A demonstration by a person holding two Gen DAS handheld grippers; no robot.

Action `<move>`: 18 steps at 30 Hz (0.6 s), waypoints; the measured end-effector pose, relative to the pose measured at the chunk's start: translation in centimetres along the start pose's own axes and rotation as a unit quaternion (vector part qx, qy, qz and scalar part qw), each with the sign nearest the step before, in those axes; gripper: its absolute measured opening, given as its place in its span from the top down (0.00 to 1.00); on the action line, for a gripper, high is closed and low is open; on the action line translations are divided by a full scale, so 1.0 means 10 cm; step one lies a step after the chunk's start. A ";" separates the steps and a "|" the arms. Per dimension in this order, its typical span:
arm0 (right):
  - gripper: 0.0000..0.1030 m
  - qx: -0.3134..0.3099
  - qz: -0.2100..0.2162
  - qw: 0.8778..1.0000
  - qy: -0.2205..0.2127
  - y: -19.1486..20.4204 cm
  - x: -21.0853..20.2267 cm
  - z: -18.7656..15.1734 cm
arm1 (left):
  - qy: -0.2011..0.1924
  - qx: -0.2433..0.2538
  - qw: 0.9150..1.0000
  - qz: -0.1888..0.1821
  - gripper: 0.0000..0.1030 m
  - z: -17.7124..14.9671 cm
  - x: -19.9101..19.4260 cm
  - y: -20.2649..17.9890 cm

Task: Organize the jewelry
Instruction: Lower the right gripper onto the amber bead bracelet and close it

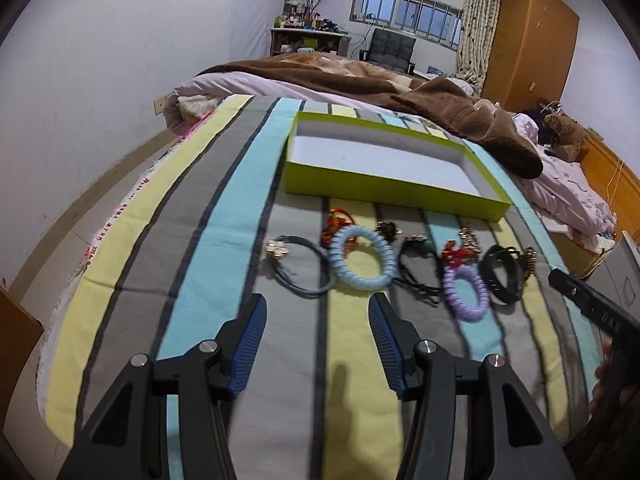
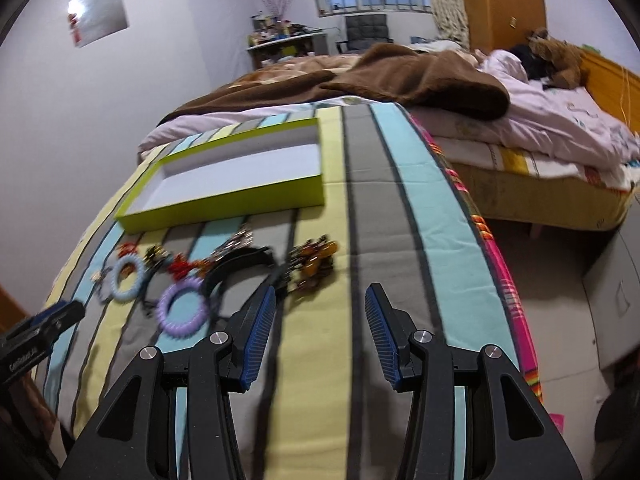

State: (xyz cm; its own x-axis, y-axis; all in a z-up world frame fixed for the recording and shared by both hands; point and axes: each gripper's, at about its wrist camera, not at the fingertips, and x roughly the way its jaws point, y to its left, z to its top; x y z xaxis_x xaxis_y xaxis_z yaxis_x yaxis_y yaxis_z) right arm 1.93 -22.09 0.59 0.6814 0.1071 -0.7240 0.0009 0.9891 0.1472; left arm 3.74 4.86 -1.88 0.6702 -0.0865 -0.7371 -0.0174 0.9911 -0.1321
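- Left wrist view: the left gripper hangs above the striped bedcover with its jaws spread wide and nothing between the blue pads.
- Just ahead of the fingertips a row of jewelry lies on the cover: a dark cord bracelet with a pale flower charm at the left, a light blue spiral ring beside it and overlapping its right end, a red ornament behind the blue ring, a black cord piece, a purple spiral ring and a black band at the right.
- Beyond the row sits the green tray, white inside and holding nothing, well apart from the gripper.
- At the right edge the right gripper shows as a dark bar; its jaws cannot be judged from here.
- Right wrist view: the right gripper also stands wide open and grips nothing, over bare bedcover to the right of the jewelry.
- The amber bead cluster lies nearest, just beyond its left finger; the black band, the purple spiral ring and the light blue spiral ring trail off leftward, blurred.
- The green tray lies behind them, up and to the left.
- The left gripper peeks in at the lower left edge.
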 end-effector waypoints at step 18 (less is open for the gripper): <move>0.64 0.010 0.024 0.999 0.038 -0.01 0.45 0.22 | 0.018 -0.022 1.000 -0.011 0.46 0.10 0.13 0.31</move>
State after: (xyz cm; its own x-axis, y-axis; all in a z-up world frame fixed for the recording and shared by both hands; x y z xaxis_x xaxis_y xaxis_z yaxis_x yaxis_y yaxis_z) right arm 6.59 -21.94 -1.15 0.6236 0.1617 -0.7648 -0.0149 0.9807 0.1952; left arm 5.30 7.90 -2.53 0.6441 -0.1132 -0.7565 -0.0362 0.9834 -0.1780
